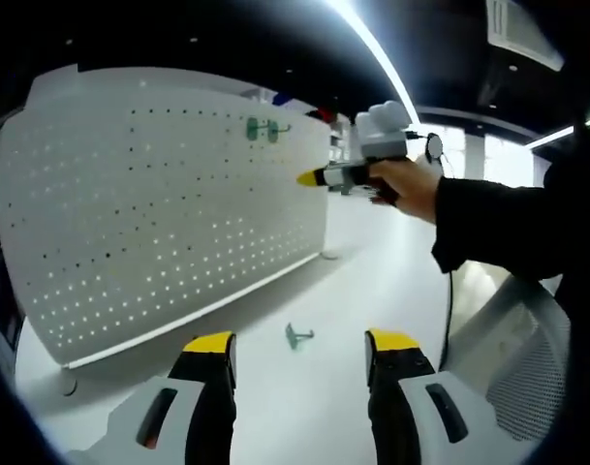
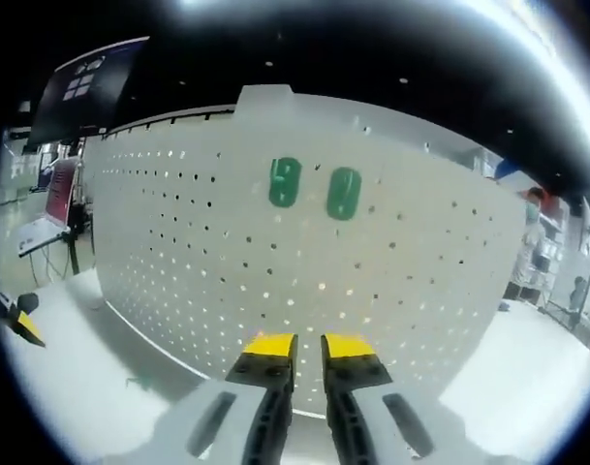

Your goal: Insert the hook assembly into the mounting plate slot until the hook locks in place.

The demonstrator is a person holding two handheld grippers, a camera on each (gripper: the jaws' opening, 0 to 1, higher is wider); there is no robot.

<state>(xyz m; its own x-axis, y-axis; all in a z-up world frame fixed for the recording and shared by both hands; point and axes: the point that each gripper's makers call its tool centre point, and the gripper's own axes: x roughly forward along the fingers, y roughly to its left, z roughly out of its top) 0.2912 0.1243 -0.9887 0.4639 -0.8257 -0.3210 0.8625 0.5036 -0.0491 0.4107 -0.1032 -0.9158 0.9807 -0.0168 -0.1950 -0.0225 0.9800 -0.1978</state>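
Note:
A white pegboard plate [image 1: 159, 213] stands upright on the white table [image 1: 391, 262]. Two green hook pieces [image 1: 261, 128] are mounted side by side near its top, seen head-on as the left one [image 2: 285, 182] and the right one [image 2: 343, 194]. A loose green hook [image 1: 297, 335] lies on the table in front of the board, beyond my left gripper [image 1: 300, 343], whose jaws are open and empty. A hand holds my right gripper [image 1: 314, 178] raised toward the mounted hooks. My right gripper [image 2: 309, 347] faces the board with its jaws nearly together and nothing between them.
The pegboard rests on small feet [image 1: 70, 385] at the table's left. A mesh chair back [image 1: 527, 368] stands at the right. A laptop on a stand [image 2: 57, 208] is off to the left, and people [image 2: 532, 242] stand far right.

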